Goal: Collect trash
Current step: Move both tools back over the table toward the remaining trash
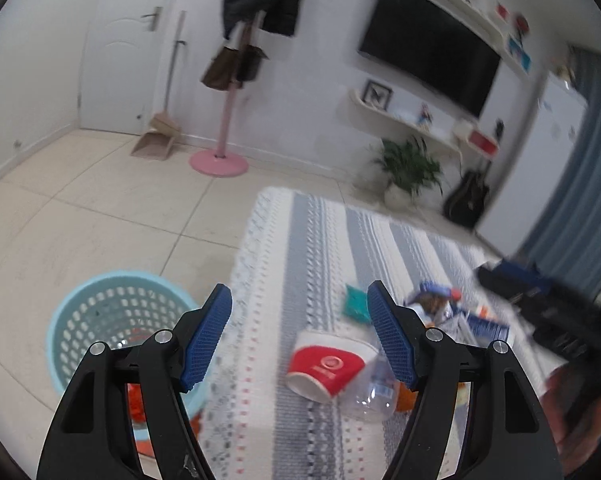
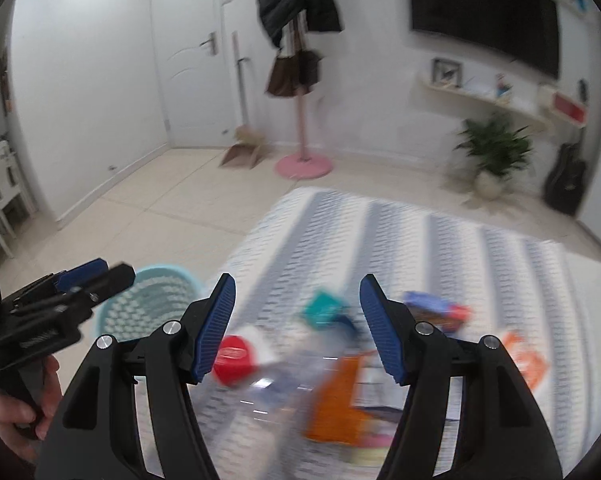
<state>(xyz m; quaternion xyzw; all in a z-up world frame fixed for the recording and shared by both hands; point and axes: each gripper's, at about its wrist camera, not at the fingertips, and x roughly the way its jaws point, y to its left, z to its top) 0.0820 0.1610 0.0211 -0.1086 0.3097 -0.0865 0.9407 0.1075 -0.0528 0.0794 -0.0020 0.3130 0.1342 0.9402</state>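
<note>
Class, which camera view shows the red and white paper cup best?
The left wrist view: the paper cup lies on its side on the striped cloth, its red band and white rim fairly sharp. In the right wrist view it is only a red-and-white motion blur.

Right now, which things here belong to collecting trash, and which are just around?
Job: red and white paper cup, clear crushed plastic bottle, teal wrapper, light blue perforated plastic basket.

Just around: pink coat stand, potted green plant, black wall television.
</note>
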